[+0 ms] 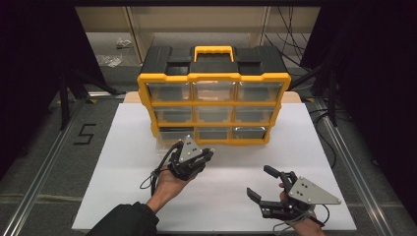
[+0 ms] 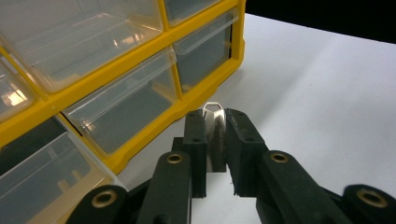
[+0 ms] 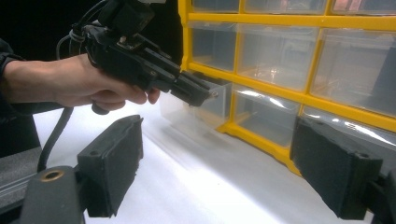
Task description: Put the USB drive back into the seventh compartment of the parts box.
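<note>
- Fingers (image 2: 196, 140) of the left gripper (image 2: 215, 122) are nearly closed, pinching a small shiny metal piece (image 2: 214, 116) just in front of the organizer (image 1: 213, 101).
- Bottom-left drawer (image 3: 196, 109) is pulled out; I think the piece goes in there, so dropping it in is left.
- Right gripper (image 1: 259, 186) waits wide open and empty, well apart, over the white table (image 1: 123, 147).
- Nothing stands in the way.

A small shiny metal piece (image 2: 214, 135) stands upright, pinched between black jaws, just beside the yellow drawer box (image 2: 140, 88).
</note>
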